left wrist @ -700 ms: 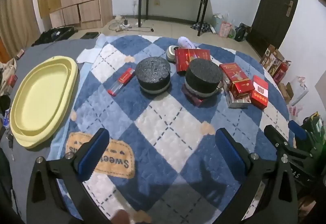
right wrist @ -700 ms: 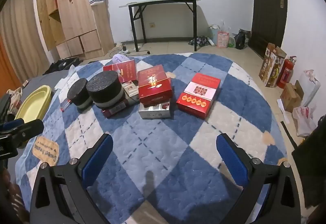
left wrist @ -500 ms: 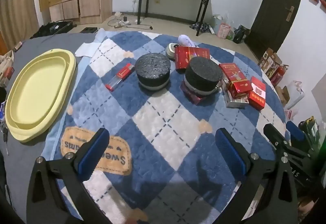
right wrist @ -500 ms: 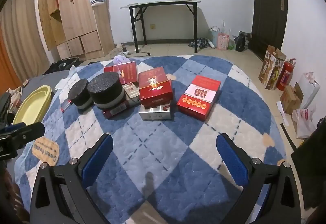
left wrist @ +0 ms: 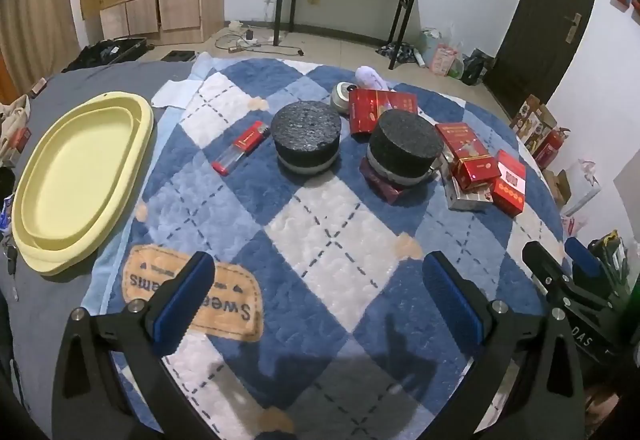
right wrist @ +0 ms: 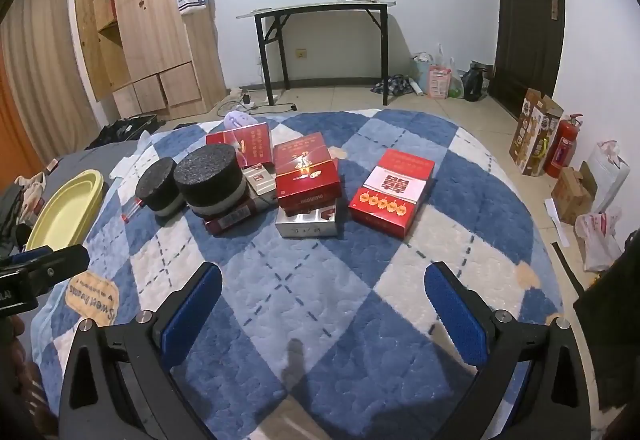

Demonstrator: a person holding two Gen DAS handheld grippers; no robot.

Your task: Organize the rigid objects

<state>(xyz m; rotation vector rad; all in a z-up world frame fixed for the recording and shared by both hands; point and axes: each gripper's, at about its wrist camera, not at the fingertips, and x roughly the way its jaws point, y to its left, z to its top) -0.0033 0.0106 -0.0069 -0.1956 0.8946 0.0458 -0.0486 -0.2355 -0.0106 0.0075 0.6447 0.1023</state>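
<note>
Left wrist view: your left gripper (left wrist: 316,296) sits at 6 o'clock, jaws spread wide, nothing between them, hovering over a blue and white checked blanket (left wrist: 320,224). Just beyond its left finger is a tan patch (left wrist: 192,294) with lettering. At 9 o'clock a yellow tray (left wrist: 76,175) lies empty on the blanket's edge. At 3 o'clock the other gripper's tips poke in.

Toward 12 o'clock the rigid objects cluster: a red lighter (left wrist: 240,147), then a black foam disc (left wrist: 306,137), then a second disc (left wrist: 406,148) resting on a dark red box (left wrist: 380,185). Right of that, red boxes (left wrist: 468,153) are stacked on a silver box (left wrist: 466,197). Behind them stand a red carton (left wrist: 380,109) and a small round tin (left wrist: 342,99).

Right wrist view: your right gripper (right wrist: 320,300) is also wide and empty at 6 o'clock. A flat red box (right wrist: 390,191) lies alone at 1 o'clock, well apart from the stack at 12.

Nothing looks picked yet, so I judge this the start: choosing a first item. The tray seems the likely destination. The lighter, lying free and nearest the tray, would suit your left gripper; you would need to lower and narrow around it.

Hard to tell: the pale object behind the carton, what lies under the stacked boxes, and all box lettering. Both gripper bodies are cut off at the bottom edge.
</note>
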